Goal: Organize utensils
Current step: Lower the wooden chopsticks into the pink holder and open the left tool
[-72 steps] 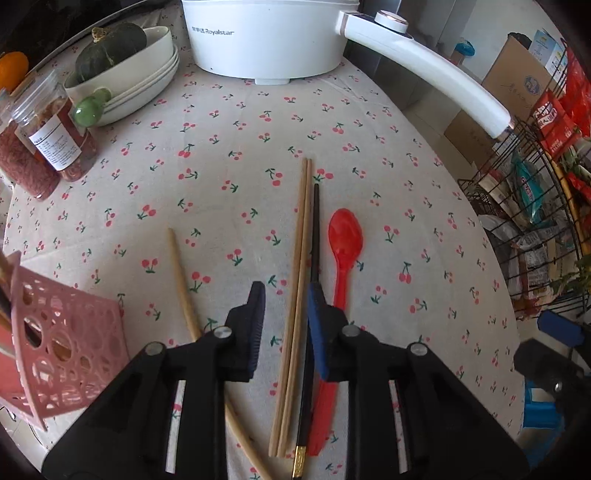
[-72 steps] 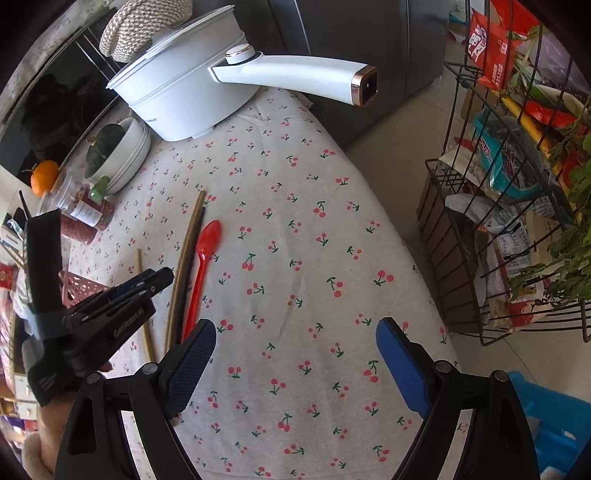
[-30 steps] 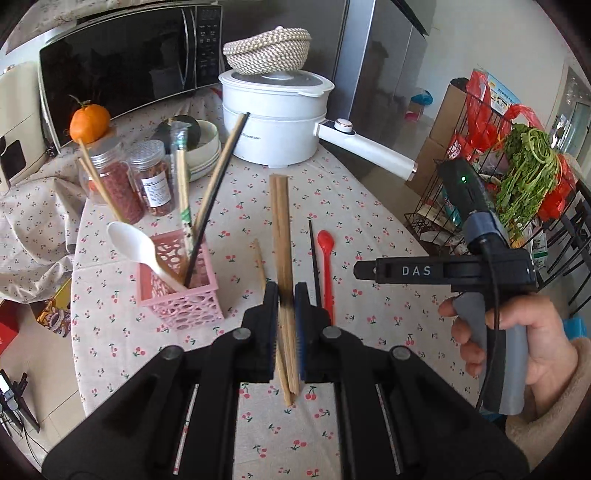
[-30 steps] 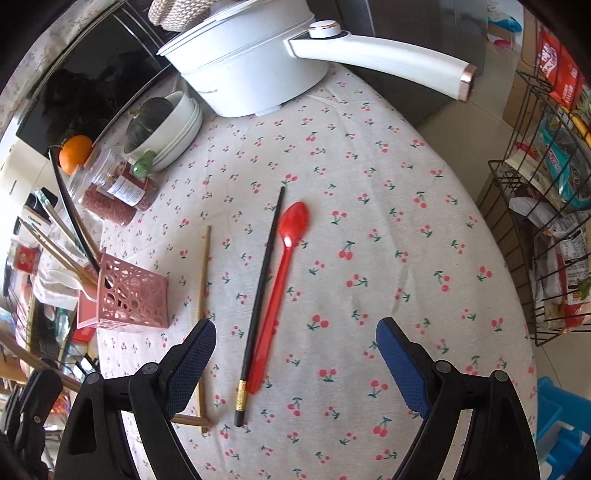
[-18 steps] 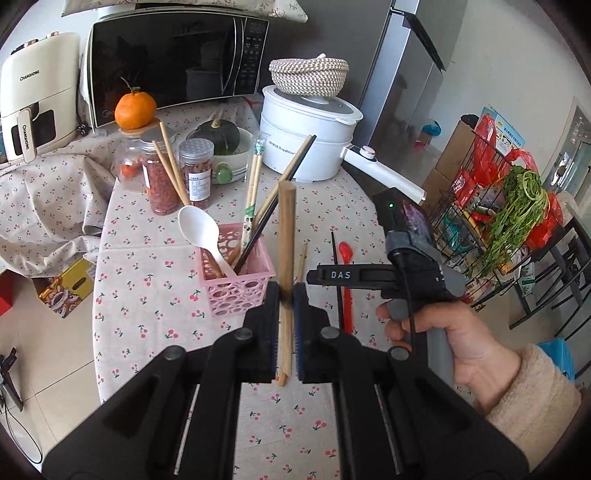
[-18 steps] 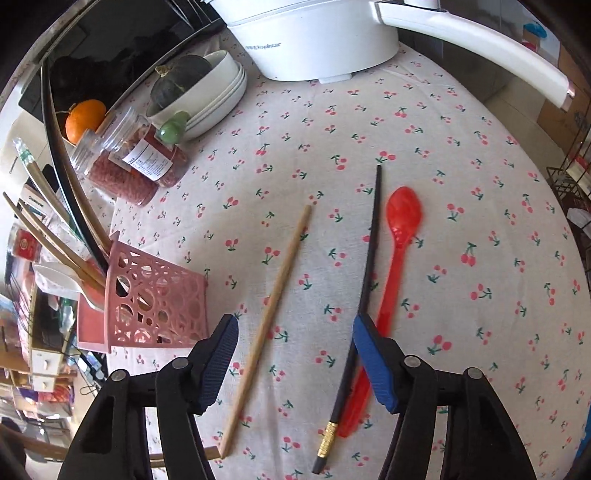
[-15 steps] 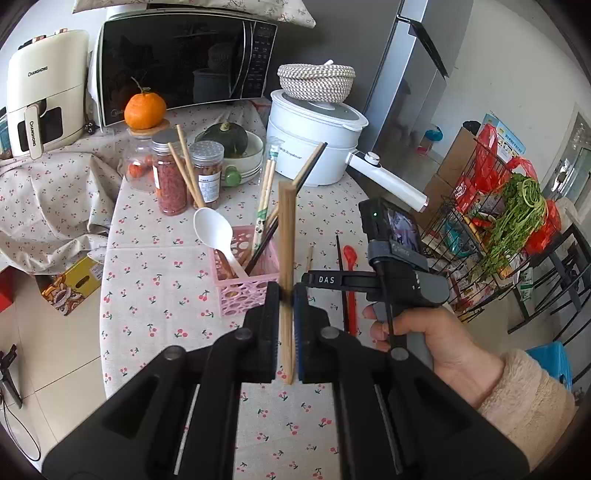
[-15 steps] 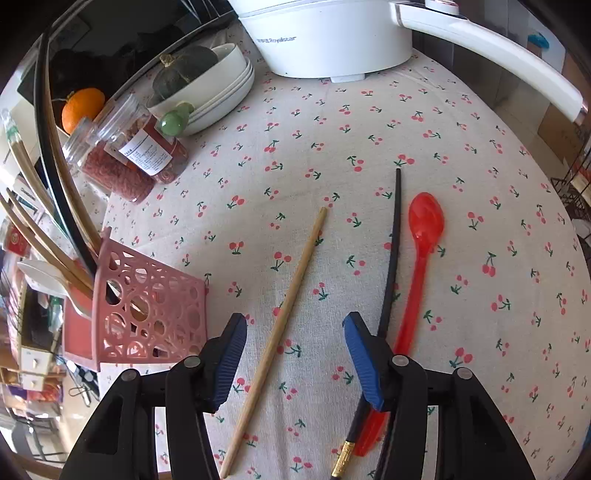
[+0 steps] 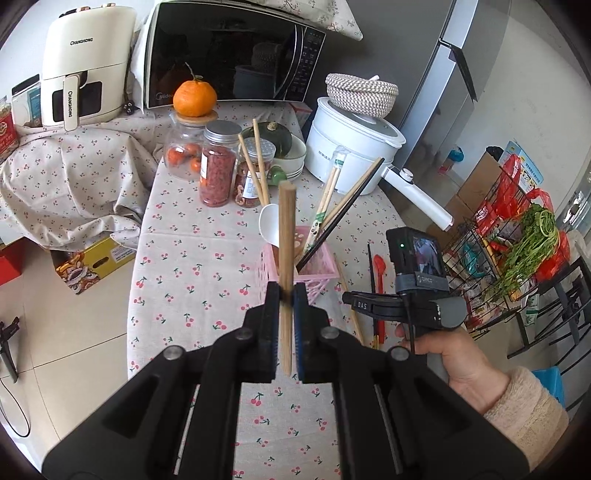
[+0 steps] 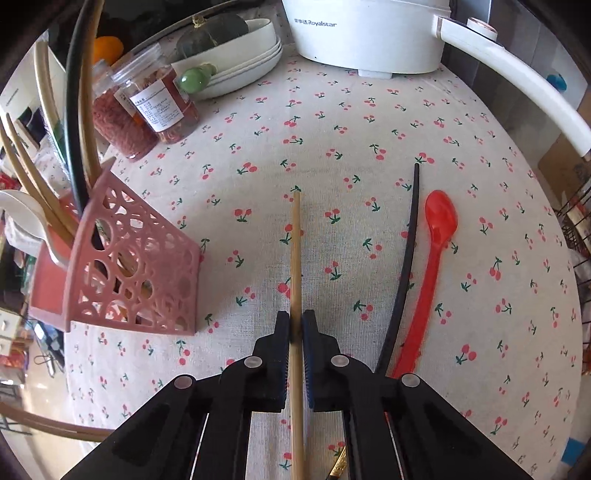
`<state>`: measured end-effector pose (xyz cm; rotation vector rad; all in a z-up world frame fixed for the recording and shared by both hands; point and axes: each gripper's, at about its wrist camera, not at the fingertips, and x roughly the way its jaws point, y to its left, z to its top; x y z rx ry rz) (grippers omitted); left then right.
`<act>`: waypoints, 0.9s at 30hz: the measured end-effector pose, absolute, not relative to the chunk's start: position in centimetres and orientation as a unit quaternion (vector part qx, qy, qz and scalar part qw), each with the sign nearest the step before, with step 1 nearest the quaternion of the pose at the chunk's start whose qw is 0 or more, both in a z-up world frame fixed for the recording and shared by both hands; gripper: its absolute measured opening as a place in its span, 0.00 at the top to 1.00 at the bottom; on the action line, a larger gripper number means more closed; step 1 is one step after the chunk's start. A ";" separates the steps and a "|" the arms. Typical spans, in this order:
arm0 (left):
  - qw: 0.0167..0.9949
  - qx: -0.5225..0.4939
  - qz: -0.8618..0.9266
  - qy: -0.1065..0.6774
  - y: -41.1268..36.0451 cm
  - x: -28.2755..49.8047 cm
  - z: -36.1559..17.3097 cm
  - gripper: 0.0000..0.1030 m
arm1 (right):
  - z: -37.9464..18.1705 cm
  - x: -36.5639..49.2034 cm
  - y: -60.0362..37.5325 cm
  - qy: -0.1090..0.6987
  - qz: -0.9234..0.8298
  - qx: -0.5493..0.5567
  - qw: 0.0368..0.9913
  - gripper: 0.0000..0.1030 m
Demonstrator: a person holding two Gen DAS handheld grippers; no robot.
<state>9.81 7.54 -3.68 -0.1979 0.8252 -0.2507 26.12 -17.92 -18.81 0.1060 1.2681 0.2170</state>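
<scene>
My left gripper (image 9: 285, 295) is shut on a pair of wooden chopsticks (image 9: 285, 236) and holds them upright above the pink utensil basket (image 9: 320, 264), which holds a white spoon (image 9: 269, 225) and several chopsticks. My right gripper (image 10: 294, 325) is shut on a single wooden chopstick (image 10: 295, 251) that lies on the cherry-print tablecloth. A black chopstick (image 10: 406, 258) and a red spoon (image 10: 432, 258) lie to its right. The pink basket (image 10: 125, 273) stands to its left.
A white cooking pot (image 10: 369, 33) with a long handle (image 10: 517, 77) stands at the back. Jars (image 10: 147, 107) and stacked bowls (image 10: 240, 62) are at the back left. A microwave (image 9: 229, 55) and air fryer (image 9: 85, 62) are behind. A wire rack (image 9: 509, 236) stands right of the table.
My left gripper has lifted the wooden chopsticks higher and drawn back from the basket. My right gripper has closed from open onto the single wooden chopstick on the table.
</scene>
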 end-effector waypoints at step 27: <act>0.963 -0.125 -0.072 0.229 8.2 11.3 -0.3 0.92 | -3.2 18.2 -23.6 0.368 0.194 0.144 0.898 0.93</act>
